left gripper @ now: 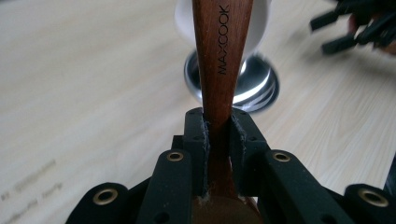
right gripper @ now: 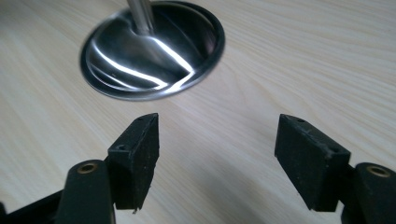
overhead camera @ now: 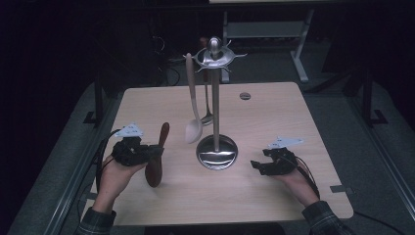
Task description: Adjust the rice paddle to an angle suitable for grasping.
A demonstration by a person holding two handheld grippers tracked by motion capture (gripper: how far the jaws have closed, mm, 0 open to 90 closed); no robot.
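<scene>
Standing at the light wooden table point(overhead camera: 274, 112), person's forearms coming in from the near edge. Left gripper point(overhead camera: 147, 152) is clamped on the neck of a dark brown wooden spoon point(overhead camera: 157, 159) stamped MAXCOOK; both pads point(left gripper: 200, 140) press the handle from either side. The spoon sits tilted, handle end up and away, bowl end low by the hand; whether the bowl touches the table I cannot tell. Right gripper point(overhead camera: 258, 166) rests low near the table, jaws wide apart with nothing between them, just beside the base of the polished steel utensil stand point(overhead camera: 216, 117).

The stand has a round dished base, a slim upright post and a hooked crown. Already hanging from it: a pale cream plastic spoon point(overhead camera: 193, 105) and, behind it, a small metal spoon point(overhead camera: 207, 110).

Risks, as I judge them:
- Grip is narrow on a smooth tapered handle; the spoon could pivot or slip if swung quickly.
- Lifting toward the crown may knock the pale hanging spoon, setting it swinging or unhooking it.
- The tall stand looks top-heavy; a sideways push could tip it, with the right gripper not holding the base.
</scene>
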